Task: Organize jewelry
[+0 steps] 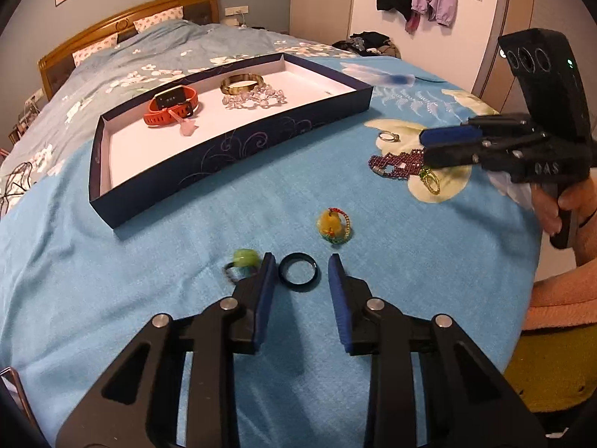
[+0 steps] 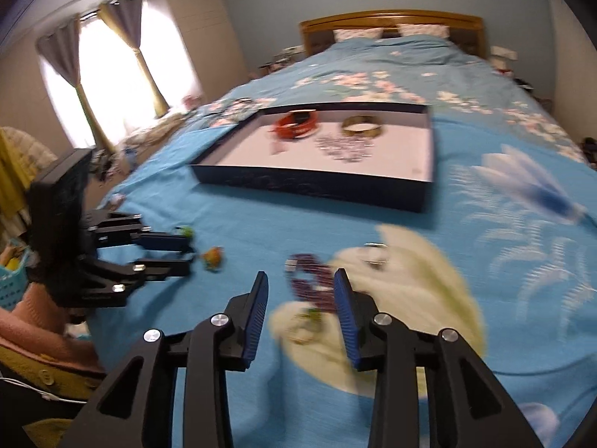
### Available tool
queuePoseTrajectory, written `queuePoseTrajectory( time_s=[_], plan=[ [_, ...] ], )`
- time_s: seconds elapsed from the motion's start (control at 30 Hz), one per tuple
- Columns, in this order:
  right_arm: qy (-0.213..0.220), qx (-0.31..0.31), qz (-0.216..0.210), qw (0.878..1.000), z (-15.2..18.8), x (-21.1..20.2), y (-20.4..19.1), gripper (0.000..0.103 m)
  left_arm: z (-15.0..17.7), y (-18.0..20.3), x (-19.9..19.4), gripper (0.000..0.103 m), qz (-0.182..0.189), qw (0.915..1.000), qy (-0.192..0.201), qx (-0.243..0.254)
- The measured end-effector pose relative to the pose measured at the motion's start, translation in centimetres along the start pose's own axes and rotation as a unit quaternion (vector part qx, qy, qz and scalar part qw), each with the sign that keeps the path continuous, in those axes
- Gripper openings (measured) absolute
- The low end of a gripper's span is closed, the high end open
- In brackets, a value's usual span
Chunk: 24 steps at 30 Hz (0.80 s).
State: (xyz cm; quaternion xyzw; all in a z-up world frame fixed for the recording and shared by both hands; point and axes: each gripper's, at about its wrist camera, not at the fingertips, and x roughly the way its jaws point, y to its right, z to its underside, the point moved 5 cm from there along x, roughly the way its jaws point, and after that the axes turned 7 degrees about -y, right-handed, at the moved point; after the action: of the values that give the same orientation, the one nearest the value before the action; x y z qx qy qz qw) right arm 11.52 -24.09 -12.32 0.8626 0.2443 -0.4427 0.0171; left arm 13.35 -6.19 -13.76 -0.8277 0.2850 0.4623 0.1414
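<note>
My left gripper [image 1: 302, 261] stands open low over the blue bedspread, a black ring [image 1: 299, 272] lying between its pads with a gap on the right. A green stone ring [image 1: 244, 259] sits just left of it and a yellow beaded ring [image 1: 332, 226] just beyond. My right gripper [image 2: 301, 275] is open over a purple bead bracelet [image 2: 309, 285], which lies on the bed between its fingers; that view is blurred. A silver ring [image 2: 375, 255] and a small green ring [image 2: 311, 315] lie close by. The dark blue tray [image 1: 238, 142] holds an orange watch [image 1: 171, 106], gold bangle [image 1: 240, 84] and crystal bracelet [image 1: 257, 99].
A pink pendant [image 1: 186, 127] also lies in the tray. The tray's right half is bare white. A wooden headboard [image 1: 123, 22] stands at the far end. A person's hand [image 1: 559, 205] holds the right gripper's handle at the bed's edge.
</note>
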Motion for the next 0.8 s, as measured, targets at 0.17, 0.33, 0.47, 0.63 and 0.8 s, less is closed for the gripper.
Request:
queuePoseTrajectory(
  time_s=[0.17,0.33,0.47,0.63,0.8],
  plan=[
    [-0.013,0.022,0.038,0.999,0.5,0.6,2.3,0.035,0.0,-0.4,-0.1,0.023,0.002,0.9999,0.001,-0.017],
    [-0.019,0.031,0.041,0.998,0.7,1.2,2.9,0.032,0.1,-0.6,-0.1,0.023,0.003,0.9997,0.004,-0.026],
    [-0.024,0.018,0.051,0.998,0.5,1.6,2.7,0.017,0.0,-0.5,-0.1,0.023,0.002,0.9995,0.005,-0.03],
    [-0.021,0.013,0.045,0.999,0.5,1.4,2.2,0.007,0.0,-0.6,-0.2,0.023,0.001,0.9993,0.008,-0.036],
    [0.002,0.001,0.035,0.999,-0.3,0.4,1.2,0.007,-0.2,-0.9,-0.8,0.022,0.002,0.9987,0.019,-0.046]
  ],
)
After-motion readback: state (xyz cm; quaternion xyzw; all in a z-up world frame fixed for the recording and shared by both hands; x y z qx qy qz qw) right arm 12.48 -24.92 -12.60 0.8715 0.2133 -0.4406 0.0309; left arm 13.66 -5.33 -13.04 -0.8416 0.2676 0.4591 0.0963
